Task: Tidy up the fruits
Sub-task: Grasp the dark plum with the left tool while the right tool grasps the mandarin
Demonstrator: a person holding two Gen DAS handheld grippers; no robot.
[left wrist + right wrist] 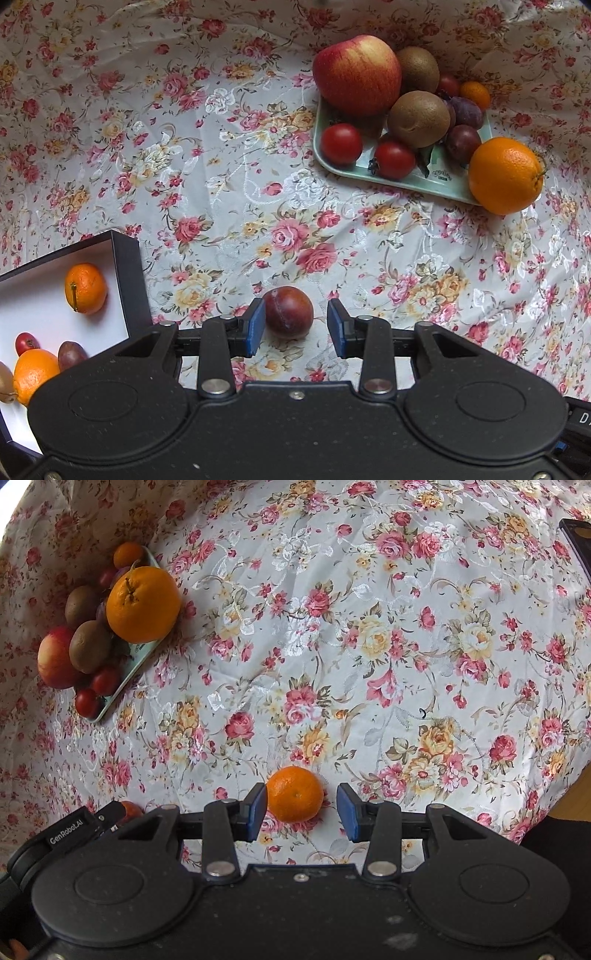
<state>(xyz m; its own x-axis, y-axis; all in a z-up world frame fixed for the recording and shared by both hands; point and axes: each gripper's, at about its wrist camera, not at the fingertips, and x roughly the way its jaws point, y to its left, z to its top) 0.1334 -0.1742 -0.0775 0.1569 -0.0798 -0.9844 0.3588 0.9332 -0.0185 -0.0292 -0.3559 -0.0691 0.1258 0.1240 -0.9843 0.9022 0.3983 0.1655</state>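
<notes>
A dark red plum (288, 312) lies on the floral cloth between the blue pads of my left gripper (296, 327); the jaws are open, the left pad close to it and the right pad apart. A small mandarin (294, 794) rests on the cloth between the pads of my right gripper (302, 810), also open, its left pad near the fruit. A pale green tray (402, 177) holds an apple (357, 75), two kiwis, tomatoes and plums, with a large orange (505, 175) at its corner. The same tray (130, 672) shows at the left in the right wrist view.
A black box with a white inside (48, 314) stands at the lower left and holds a mandarin (85, 288), an orange, a tomato, a plum and part of a kiwi. The other gripper's black body (74, 830) shows at the lower left. The table's edge (576, 786) runs along the right.
</notes>
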